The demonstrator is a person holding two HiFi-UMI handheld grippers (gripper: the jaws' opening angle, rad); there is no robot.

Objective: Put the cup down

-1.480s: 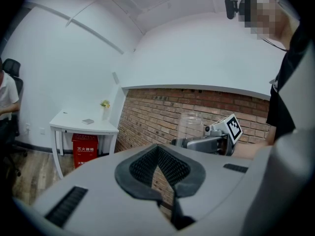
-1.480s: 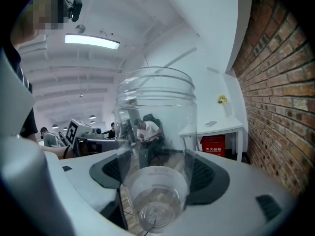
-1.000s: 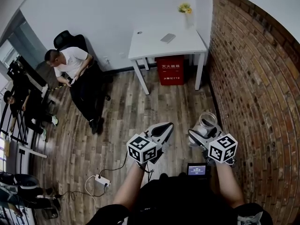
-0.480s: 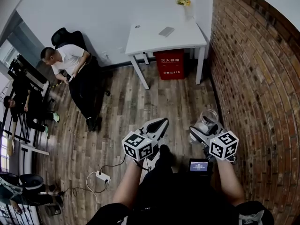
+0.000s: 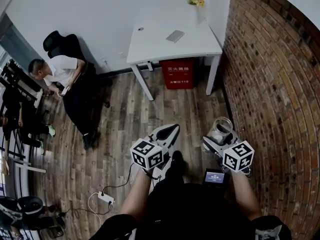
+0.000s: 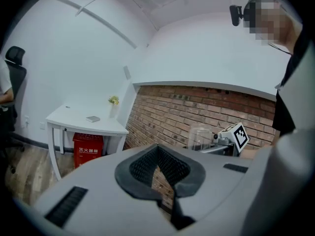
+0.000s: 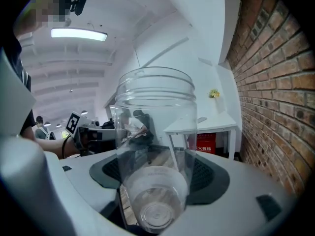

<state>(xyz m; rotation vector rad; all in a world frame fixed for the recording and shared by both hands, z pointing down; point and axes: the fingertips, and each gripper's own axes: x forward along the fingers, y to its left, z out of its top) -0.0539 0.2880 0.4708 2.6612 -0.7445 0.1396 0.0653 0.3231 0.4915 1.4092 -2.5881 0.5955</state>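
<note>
A clear plastic cup (image 7: 155, 146) sits between the jaws of my right gripper (image 7: 157, 181), which is shut on it; the cup's wide mouth points away from the gripper. From the head view the cup (image 5: 221, 130) hangs above the wooden floor near the brick wall, held by the right gripper (image 5: 214, 141). My left gripper (image 5: 167, 134) is shut with nothing in it, level with the right one. In the left gripper view its jaws (image 6: 158, 167) meet, and the cup (image 6: 199, 137) shows beyond them. A white table (image 5: 172, 41) stands ahead against the wall.
A red box (image 5: 176, 74) stands under the table, a grey flat object (image 5: 175, 35) and a vase of yellow flowers (image 5: 196, 1) on it. A brick wall (image 5: 270, 94) runs along the right. A seated person (image 5: 62, 76) is at the left; a power strip (image 5: 105, 198) lies on the floor.
The view has shifted toward the table; it appears closer and the seated person has slid left. Both grippers keep their grip and relative places.
</note>
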